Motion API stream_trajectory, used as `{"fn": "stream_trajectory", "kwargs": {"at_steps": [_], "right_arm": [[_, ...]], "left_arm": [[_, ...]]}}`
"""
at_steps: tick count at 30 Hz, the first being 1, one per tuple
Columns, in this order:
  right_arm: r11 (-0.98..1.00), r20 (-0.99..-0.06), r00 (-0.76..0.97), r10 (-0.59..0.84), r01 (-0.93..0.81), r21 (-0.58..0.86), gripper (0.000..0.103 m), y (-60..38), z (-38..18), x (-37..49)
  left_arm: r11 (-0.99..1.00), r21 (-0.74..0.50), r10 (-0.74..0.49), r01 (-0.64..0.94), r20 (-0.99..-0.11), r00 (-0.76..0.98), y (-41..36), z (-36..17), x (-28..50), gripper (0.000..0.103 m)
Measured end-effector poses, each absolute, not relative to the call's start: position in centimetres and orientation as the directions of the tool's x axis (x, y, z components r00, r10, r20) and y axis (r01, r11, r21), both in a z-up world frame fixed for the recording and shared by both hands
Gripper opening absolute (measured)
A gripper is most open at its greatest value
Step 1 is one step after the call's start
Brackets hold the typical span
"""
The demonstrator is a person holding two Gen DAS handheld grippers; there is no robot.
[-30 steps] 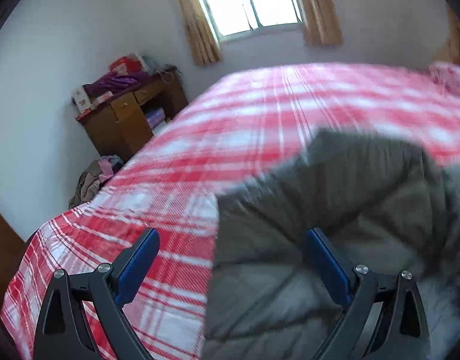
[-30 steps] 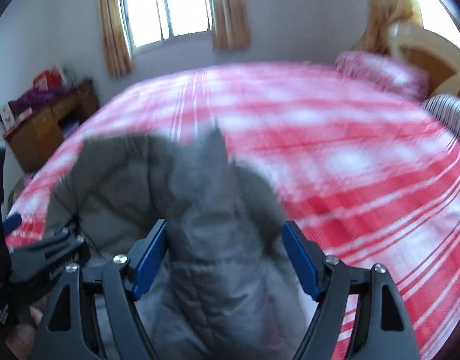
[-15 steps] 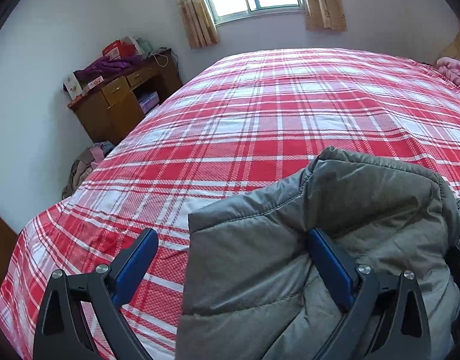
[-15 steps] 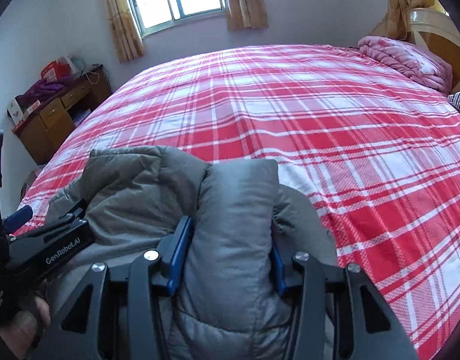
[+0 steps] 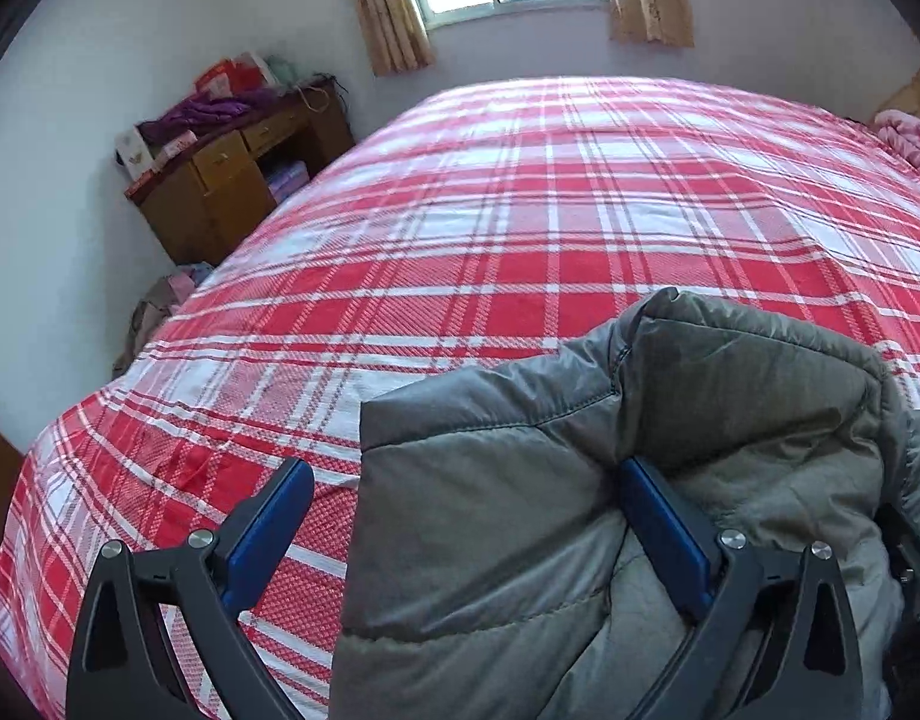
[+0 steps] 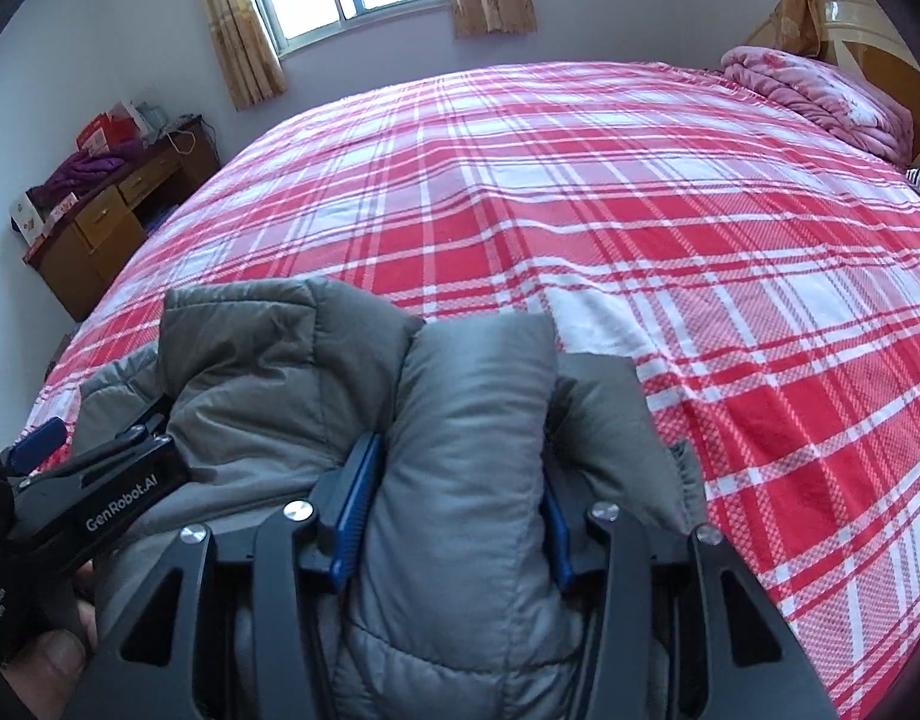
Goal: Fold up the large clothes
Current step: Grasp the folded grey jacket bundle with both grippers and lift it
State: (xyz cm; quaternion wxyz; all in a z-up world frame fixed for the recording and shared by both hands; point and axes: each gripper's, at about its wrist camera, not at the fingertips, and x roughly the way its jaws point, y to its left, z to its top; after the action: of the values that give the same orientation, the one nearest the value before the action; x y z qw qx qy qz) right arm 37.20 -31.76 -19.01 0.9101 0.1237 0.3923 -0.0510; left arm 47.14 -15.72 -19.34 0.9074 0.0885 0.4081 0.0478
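A gray puffy jacket [image 6: 460,420] sits bunched at the near edge of the bed [image 6: 640,210]. The right gripper [image 6: 453,516] squeezes a fat fold of it. The left gripper [image 5: 460,540] is spread wide over the jacket's edge, holding nothing. The jacket looks soft, light and slippery, so take thick folds.

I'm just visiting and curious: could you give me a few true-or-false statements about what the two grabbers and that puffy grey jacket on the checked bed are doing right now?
1. The right gripper is clamped on a fold of the grey quilted puffer jacket. True.
2. The left gripper is squeezed shut. False: its blue fingers stand wide apart, jacket fabric lying between them.
3. The jacket lies on a red-and-white plaid bedspread. True.
4. The jacket lies spread flat. False: it is bunched up.
5. A brown wooden desk stands beside the bed. True.
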Motion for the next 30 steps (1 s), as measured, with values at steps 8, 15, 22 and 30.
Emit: {"fn": "stream_trajectory", "kwargs": {"at_steps": [8,15,22,30], "right_arm": [[0.955,-0.676,0.737,0.025,0.183,0.234,0.079,-33.1,-15.5,31.2],[0.933,-0.678,0.734,0.037,0.218,0.286,0.083,-34.6,-18.4,25.7],[0.914,-0.679,0.723,0.126,0.181,0.363,0.085,-35.2,-19.9,26.4],[0.942,-0.678,0.729,0.096,0.154,0.298,0.073,-33.7,-19.7,26.5]], "left_arm": [[0.993,-0.056,-0.106,0.100,-0.775,0.623,-9.8,-16.1,39.2,0.101],[0.990,-0.044,-0.116,0.133,-0.785,0.608,-9.8,-19.0,36.6,0.101],[0.988,0.053,-0.057,0.148,-0.758,0.650,-11.9,-19.6,35.8,0.102],[0.984,0.115,-0.012,0.139,-0.726,0.687,-13.4,-19.6,35.3,0.101]]}}
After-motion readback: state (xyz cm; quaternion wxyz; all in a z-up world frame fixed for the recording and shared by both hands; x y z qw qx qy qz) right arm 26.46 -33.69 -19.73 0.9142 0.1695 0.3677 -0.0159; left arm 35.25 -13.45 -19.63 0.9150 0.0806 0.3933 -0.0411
